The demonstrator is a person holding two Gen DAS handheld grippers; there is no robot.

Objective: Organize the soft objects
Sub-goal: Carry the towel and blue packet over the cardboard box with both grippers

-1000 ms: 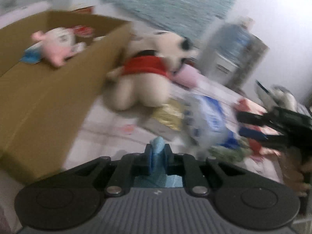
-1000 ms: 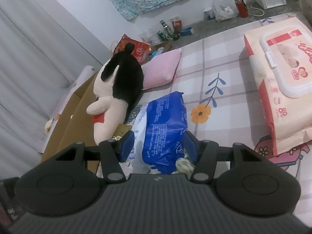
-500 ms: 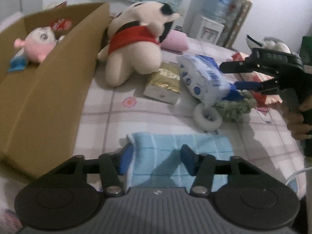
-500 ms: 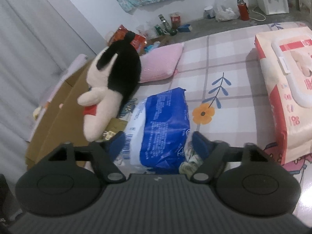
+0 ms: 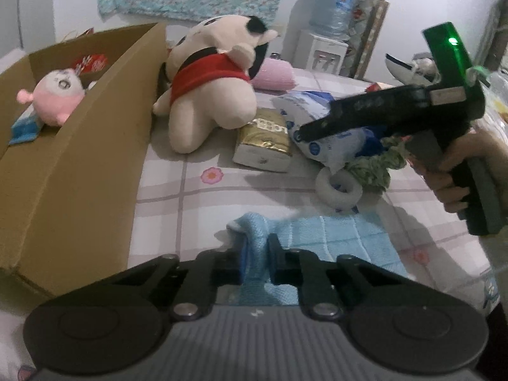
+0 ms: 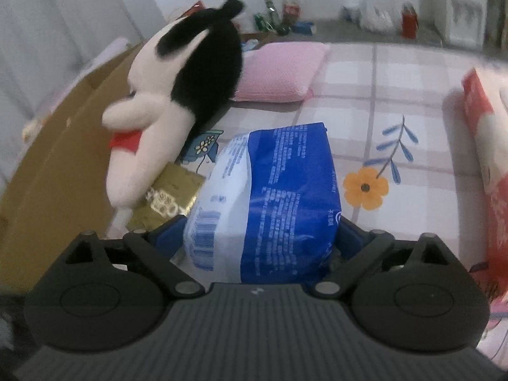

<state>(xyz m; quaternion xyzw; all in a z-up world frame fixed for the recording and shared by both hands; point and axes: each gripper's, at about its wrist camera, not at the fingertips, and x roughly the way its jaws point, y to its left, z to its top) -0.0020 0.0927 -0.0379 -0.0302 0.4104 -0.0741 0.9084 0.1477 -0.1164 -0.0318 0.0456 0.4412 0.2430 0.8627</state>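
Note:
A light blue towel (image 5: 333,238) lies on the checked bedsheet. My left gripper (image 5: 255,250) is closing, and its fingers pinch a raised fold at the towel's left end. A blue-and-white soft pack (image 6: 285,190) sits between the fingers of my right gripper (image 6: 258,231), whose jaws are opening; the pads flank its sides without squeezing. A cream plush toy (image 5: 209,95) with a red shirt and black ears leans against a cardboard box (image 5: 79,174). Inside the box lies a pink plush (image 5: 54,98). A hand (image 5: 460,171) holds the right gripper over the pack (image 5: 317,120).
A gold box (image 5: 266,139), a white ring roll (image 5: 339,187) and a green fuzzy bundle (image 5: 374,168) lie around the pack. A pink pillow (image 6: 279,73) lies behind the plush toy. A red-and-peach wipes pack (image 6: 485,146) is at the right. A water dispenser (image 5: 320,50) stands beyond the bed.
The left gripper let the towel go flat on the sheet, then closed again on a fold of it. The right gripper widened and moved forward around the blue-and-white pack.

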